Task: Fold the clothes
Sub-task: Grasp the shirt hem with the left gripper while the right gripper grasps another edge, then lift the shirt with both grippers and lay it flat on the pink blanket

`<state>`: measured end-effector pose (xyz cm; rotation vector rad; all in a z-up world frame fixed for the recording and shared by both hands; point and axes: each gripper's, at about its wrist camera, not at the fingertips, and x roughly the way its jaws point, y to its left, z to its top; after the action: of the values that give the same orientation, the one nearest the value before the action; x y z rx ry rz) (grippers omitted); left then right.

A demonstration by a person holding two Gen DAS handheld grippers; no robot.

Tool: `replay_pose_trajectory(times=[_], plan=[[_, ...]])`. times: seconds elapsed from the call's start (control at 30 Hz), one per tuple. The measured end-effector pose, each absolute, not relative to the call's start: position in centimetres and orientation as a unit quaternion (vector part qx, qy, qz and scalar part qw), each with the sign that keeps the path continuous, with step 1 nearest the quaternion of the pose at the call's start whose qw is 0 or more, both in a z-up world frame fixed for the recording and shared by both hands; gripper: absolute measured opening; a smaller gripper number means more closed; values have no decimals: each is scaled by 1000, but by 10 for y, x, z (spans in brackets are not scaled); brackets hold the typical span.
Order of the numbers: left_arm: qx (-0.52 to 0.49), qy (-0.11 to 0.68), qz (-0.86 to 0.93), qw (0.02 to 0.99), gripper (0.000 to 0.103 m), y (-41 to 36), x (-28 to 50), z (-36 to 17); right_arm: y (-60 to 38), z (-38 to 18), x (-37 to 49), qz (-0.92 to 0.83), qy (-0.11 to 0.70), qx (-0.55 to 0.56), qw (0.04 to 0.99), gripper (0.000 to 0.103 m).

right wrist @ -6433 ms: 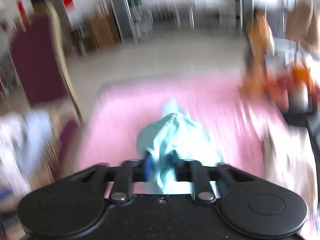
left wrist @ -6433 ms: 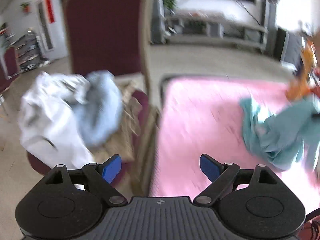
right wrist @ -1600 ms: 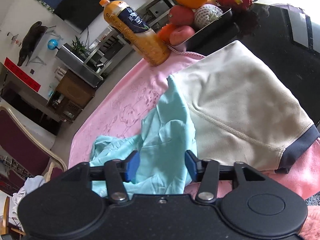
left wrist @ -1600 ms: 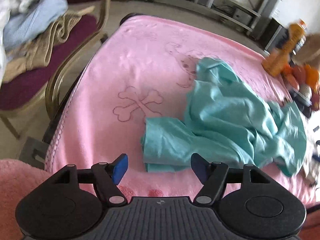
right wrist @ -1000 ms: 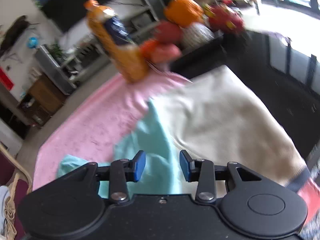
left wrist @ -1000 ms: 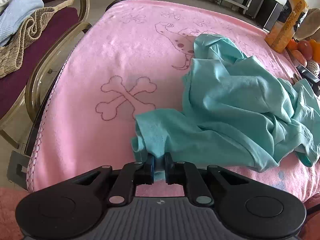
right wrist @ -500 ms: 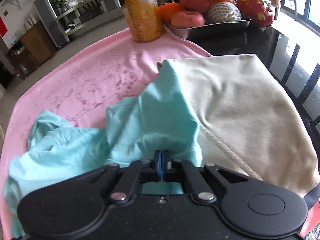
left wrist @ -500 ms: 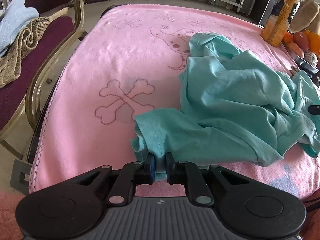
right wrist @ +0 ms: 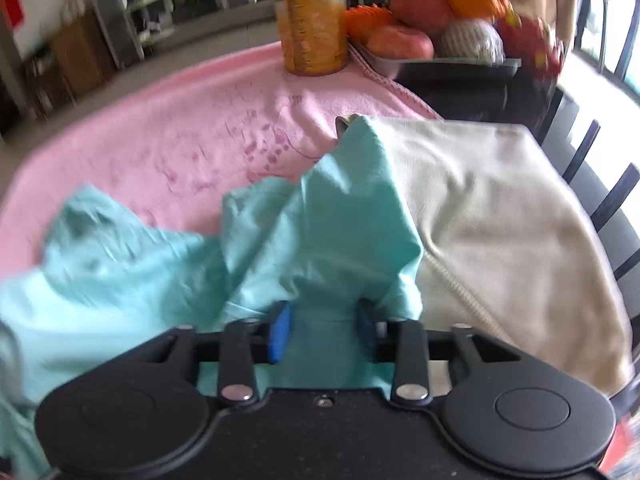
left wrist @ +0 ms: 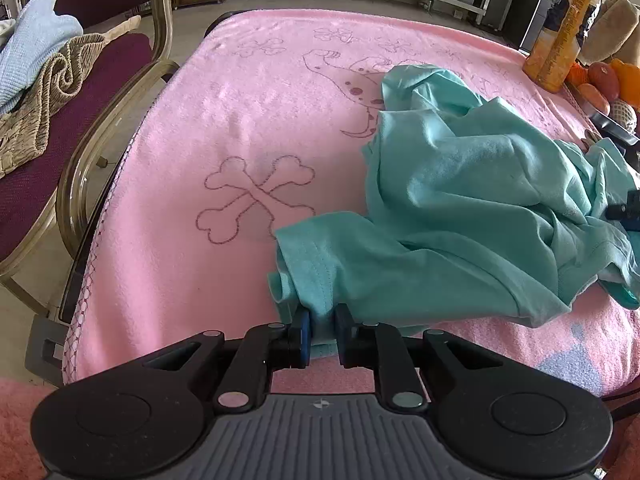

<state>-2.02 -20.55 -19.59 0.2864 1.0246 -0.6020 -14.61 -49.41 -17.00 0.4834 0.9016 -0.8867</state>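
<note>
A crumpled teal garment [left wrist: 460, 208] lies on a pink blanket [left wrist: 240, 120] that covers the table. My left gripper [left wrist: 322, 334] is shut on the garment's near hem, at the blanket's front edge. In the right wrist view the same teal garment [right wrist: 328, 220] is bunched up between the fingers of my right gripper [right wrist: 323, 330], whose jaws stand apart, open. Part of the garment overlaps a folded beige garment [right wrist: 492, 208] to the right.
An orange juice bottle [right wrist: 312, 20] and a dark tray of fruit [right wrist: 452, 66] stand at the far right of the table. A maroon chair [left wrist: 80, 120] on the left holds a pile of clothes [left wrist: 40, 52]. The pink blanket [right wrist: 160, 128] stretches to the left.
My right gripper was shut on the teal cloth half a second ago and its fingers have now spread apart. The left gripper closed on the hem a second ago and stays shut.
</note>
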Motion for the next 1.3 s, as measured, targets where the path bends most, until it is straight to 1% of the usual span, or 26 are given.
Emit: replay_pose_trajectory(times=[0.03,0.07,0.23,0.27,0.3,0.33,0.37,0.53,0.57,0.63,0.77,0.87,0.93,1.0,1.1,1.17,1.23,1.3], plan=[[134,481,-283,819,16,-205,-20,-196,-494,-170,-148,-419,416,218,777,8],[132,481,-283,819,16,-205,-19,-196,-496,-169,-153,-422,405,233,777,7],[129,481,-282,820,13,-204,-19,-196,-508,-160,-190,-416,339,317,782,6],[128,480,-279,822,11,-203,-19,-196,-510,-157,-197,-415,321,335,783,6],[127,480,-275,823,6,-202,-18,-195,-511,-153,-206,-415,301,354,782,6],[123,480,-270,826,4,-199,-18,-193,-513,-149,-215,-410,279,381,780,6],[114,476,-264,831,2,-194,-17,-187,-515,-142,-222,-397,259,409,779,6],[44,432,-274,858,2,-164,-4,-131,-516,-102,-246,-317,172,523,772,6],[34,423,-272,864,1,-161,1,-120,-514,-88,-246,-302,156,528,778,6],[11,406,-272,873,1,-154,11,-97,-505,-50,-241,-277,124,512,804,6],[-14,341,-258,904,1,-147,40,-31,-495,21,-229,-242,68,474,844,6],[-3,316,-226,921,1,-166,90,18,-507,52,-192,-262,67,438,857,6],[13,312,-191,931,1,-194,129,46,-527,63,-154,-282,75,428,855,5],[27,287,-162,944,1,-215,155,79,-546,80,-119,-303,68,420,853,5],[-11,196,-160,967,1,-218,157,157,-549,135,-106,-286,-1,398,871,5],[-34,126,-163,978,1,-209,140,205,-537,173,-118,-264,-60,353,895,5],[-31,88,-165,982,1,-201,122,232,-521,196,-137,-262,-93,307,910,5],[-12,115,-171,978,1,-200,116,219,-512,200,-155,-268,-94,294,913,5]])
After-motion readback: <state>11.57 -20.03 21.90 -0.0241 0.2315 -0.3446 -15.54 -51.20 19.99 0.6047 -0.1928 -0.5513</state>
